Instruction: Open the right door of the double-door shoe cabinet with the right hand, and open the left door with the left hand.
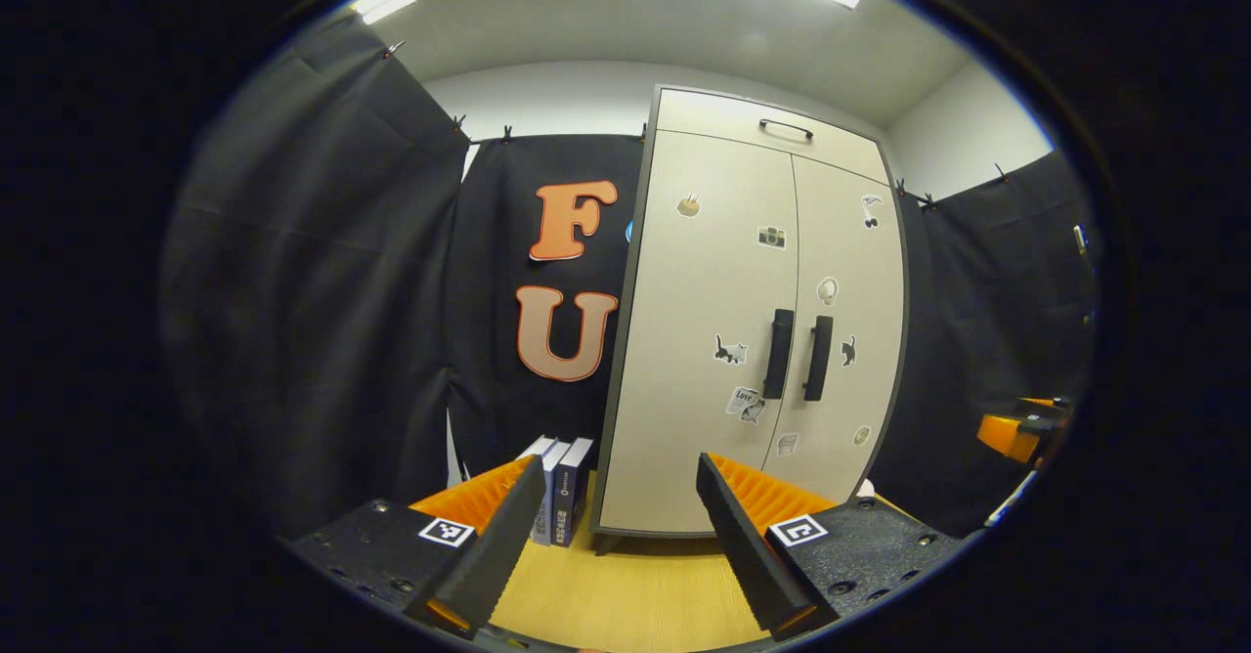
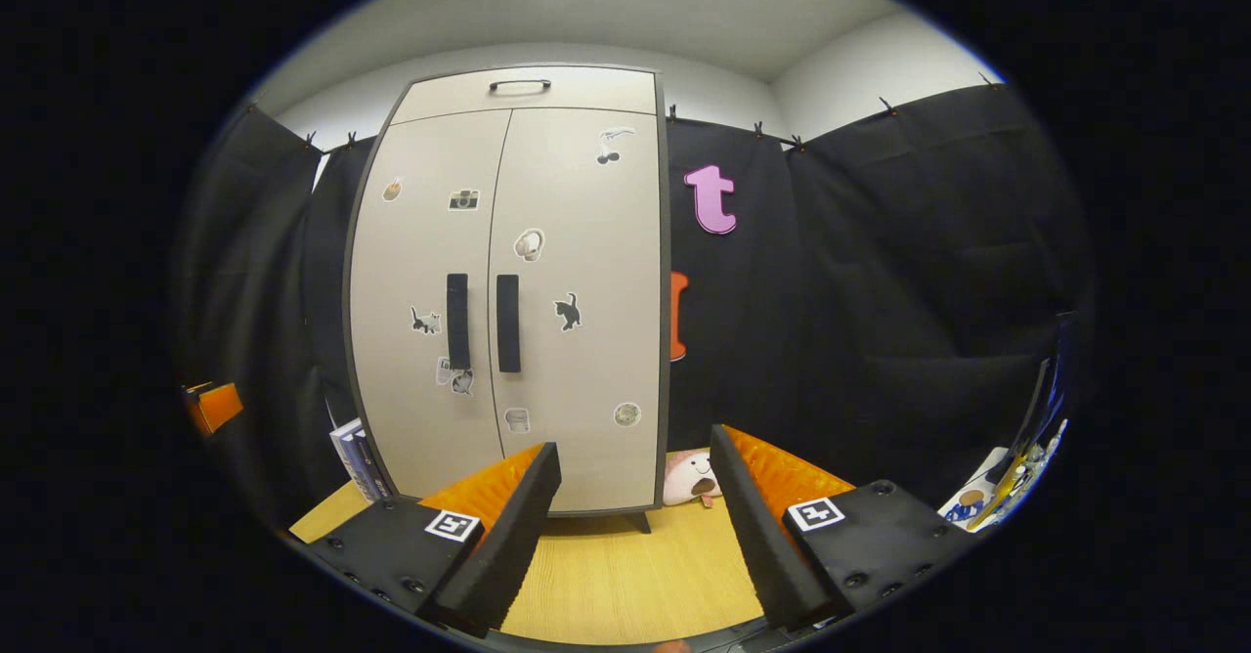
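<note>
The shoe cabinet (image 1: 753,321) is seen standing upright on the wooden bench (image 1: 625,594), with both doors shut. The left door (image 1: 699,340) and the right door (image 1: 845,321) are each fitted with a black vertical handle; the left handle (image 1: 778,354) and the right handle (image 1: 818,358) are set just beside each other at the middle seam. A narrow top panel with a small black pull (image 1: 786,128) is placed above the doors. Small stickers are scattered over both doors: cats, a camera and others, too small for any writing to be read with certainty.

In the left gripper view, the left claw (image 1: 621,526) is held level, well apart from the cabinet, pointed at its lower left part, with its fingers spread wide and nothing between them. A square black-and-white marker is carried on each finger base. A few dark books (image 1: 565,487) are stood upright just beside the cabinet's left side; their spine print cannot be made out. At the far right edge an orange and black part of the right claw (image 1: 1016,433) is glimpsed.

In the right gripper view, the right claw (image 2: 635,526) is likewise held level and apart from the cabinet, its fingers spread wide around nothing. A small plush toy (image 2: 692,477) is seen on the bench by the cabinet's right foot.
</note>
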{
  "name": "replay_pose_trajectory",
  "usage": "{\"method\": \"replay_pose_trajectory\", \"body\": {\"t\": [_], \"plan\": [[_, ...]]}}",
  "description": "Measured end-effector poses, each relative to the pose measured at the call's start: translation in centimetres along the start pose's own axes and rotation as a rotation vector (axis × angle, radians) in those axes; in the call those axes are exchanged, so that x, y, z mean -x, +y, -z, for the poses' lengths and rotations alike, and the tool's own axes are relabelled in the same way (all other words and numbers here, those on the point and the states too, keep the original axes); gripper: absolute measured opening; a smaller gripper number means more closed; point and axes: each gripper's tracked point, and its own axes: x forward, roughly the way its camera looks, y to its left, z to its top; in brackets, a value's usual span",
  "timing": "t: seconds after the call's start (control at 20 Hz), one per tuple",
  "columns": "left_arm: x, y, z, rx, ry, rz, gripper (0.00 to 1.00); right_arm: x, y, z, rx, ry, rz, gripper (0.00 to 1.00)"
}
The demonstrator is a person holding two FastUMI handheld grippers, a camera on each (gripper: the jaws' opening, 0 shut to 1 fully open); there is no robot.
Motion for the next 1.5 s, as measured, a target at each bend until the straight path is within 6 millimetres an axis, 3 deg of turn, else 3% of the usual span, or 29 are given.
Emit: {"method": "replay_pose_trajectory", "body": {"t": [0.25, 0.3, 0.45, 0.5, 0.7, 0.95, 1.0, 1.05, 1.2, 1.25, 1.3, 1.5], "plan": [[0.0, 0.5, 0.0, -0.004, -0.001, -0.003, 0.92, -0.6, 0.4, -0.2, 0.004, 0.007, 0.001, 0.92], [0.0, 0.6, 0.1, -0.004, 0.001, -0.003, 0.95, -0.9, 0.7, -0.3, 0.005, 0.009, -0.004, 0.92], [0.1, 1.0, 0.2, 0.003, 0.008, -0.005, 0.95, -2.2, 2.2, -0.9, 0.01, 0.004, -0.045, 0.92], [0.2, 1.1, 0.2, 0.003, 0.008, -0.006, 0.92, -2.7, 2.7, -1.3, 0.017, -0.004, -0.053, 0.99], [0.4, 1.8, 0.4, -0.01, 0.01, -0.015, 0.94, -5.1, 5.4, -2.2, 0.03, -0.004, -0.09, 0.99], [0.3, 3.1, 0.7, -0.018, 0.021, -0.033, 0.94, -9.5, 9.2, -3.7, 0.01, 0.002, -0.152, 0.99], [0.2, 3.5, 0.8, -0.016, 0.022, -0.037, 0.95, -10.6, 9.8, -4.0, 0.015, 0.005, -0.154, 0.92], [0.1, 3.8, 0.8, -0.016, 0.023, -0.042, 0.95, -11.5, 10.4, -4.4, 0.016, 0.002, -0.157, 0.99], [-0.1, 4.7, 0.7, -0.019, 0.022, -0.054, 0.95, -14.5, 12.1, -5.1, 0.027, 0.003, -0.162, 0.99], [-0.2, 4.9, 0.7, -0.02, 0.022, -0.057, 0.95, -15.5, 12.7, -5.3, 0.032, 0.003, -0.161, 0.93], [-0.3, 5.3, 0.8, -0.02, 0.023, -0.062, 0.94, -16.3, 13.3, -5.5, 0.032, 0.004, -0.167, 0.99], [-0.7, 6.6, 1.0, -0.024, 0.027, -0.084, 0.94, -19.8, 14.8, -5.9, 0.019, 0.002, -0.168, 0.99]]}}
